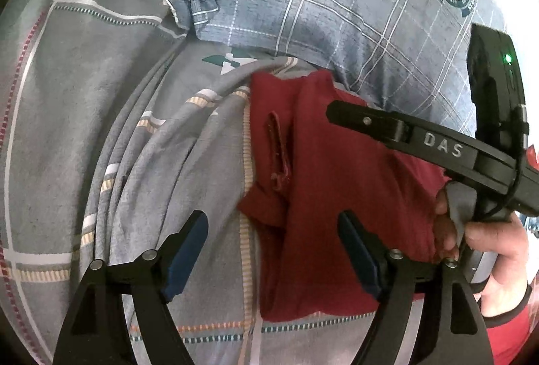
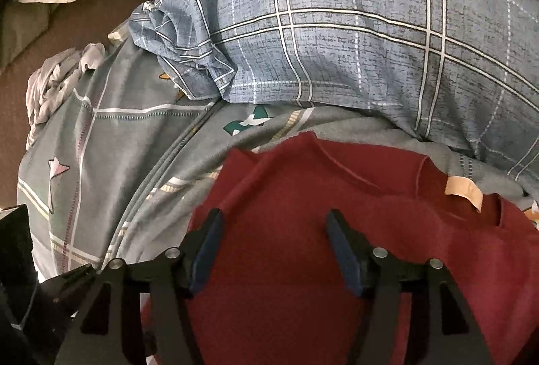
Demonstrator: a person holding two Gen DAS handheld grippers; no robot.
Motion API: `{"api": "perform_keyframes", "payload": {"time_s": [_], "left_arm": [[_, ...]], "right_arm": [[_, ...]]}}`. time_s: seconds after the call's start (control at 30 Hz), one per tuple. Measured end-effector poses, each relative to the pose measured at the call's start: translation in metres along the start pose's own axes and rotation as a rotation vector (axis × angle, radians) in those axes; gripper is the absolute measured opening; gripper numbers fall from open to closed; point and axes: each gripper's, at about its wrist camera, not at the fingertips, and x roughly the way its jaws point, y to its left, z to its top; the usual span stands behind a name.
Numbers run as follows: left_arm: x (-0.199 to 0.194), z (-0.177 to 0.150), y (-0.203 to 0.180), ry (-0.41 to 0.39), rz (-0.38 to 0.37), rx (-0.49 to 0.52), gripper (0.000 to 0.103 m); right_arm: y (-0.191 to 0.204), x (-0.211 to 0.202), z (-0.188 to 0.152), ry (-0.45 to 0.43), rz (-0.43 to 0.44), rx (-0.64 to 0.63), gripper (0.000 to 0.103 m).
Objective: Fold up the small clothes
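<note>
Two grippers, both with jaws spread wide and nothing between them! The left gripper [image 1: 273, 250] hovers over the near edge of the dark red knit garment [image 1: 337, 196], one blue pad [image 1: 187, 250] above bedding, the other above red cloth. The right gripper [image 2: 274, 252] hangs over the middle of that same garment, its peach neck label [image 2: 463, 193] off to the right. The red piece lies partly folded on the grey patterned bedsheet [image 1: 84, 129], close below the blue-grey checked pillow [image 2: 337, 28]. A crumpled pale cloth [image 2: 57, 78] sits at the bed's far left edge.

Risks from here, as I read it: a low pinch by the left gripper could grab bedsheet along with the hem, dragging the bedding. And a grab at the middle instead of an edge would bunch the fold.
</note>
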Motion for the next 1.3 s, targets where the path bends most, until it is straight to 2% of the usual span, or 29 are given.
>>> {"api": "perform_keyframes", "payload": {"time_s": [0.47,0.67,0.83,0.97,1.07,1.2,1.3], "left_arm": [[0.001,0.001,0.006,0.029,-0.017,-0.053,0.079],[-0.003,0.002,0.01,0.032,-0.041,-0.072,0.079],[-0.008,-0.001,0.019,0.051,-0.016,-0.083,0.081],[-0.011,0.003,0.025,0.044,-0.051,-0.133,0.083],[-0.008,0.002,0.024,0.055,-0.043,-0.121,0.084],[-0.003,0.004,0.021,0.065,-0.038,-0.116,0.084],[-0.001,0.004,0.019,0.066,-0.035,-0.11,0.084]], "right_arm": [[0.004,0.002,-0.001,0.04,-0.001,0.017,0.079],[0.004,0.007,0.003,0.056,-0.009,0.018,0.08],[0.008,0.012,0.009,0.09,-0.032,0.017,0.081],[0.009,0.018,0.016,0.115,-0.013,0.048,0.085],[0.014,0.026,0.023,0.135,-0.015,0.045,0.086],[0.025,0.043,0.03,0.172,-0.04,0.021,0.087],[0.039,0.057,0.031,0.2,-0.093,-0.044,0.09]]}}
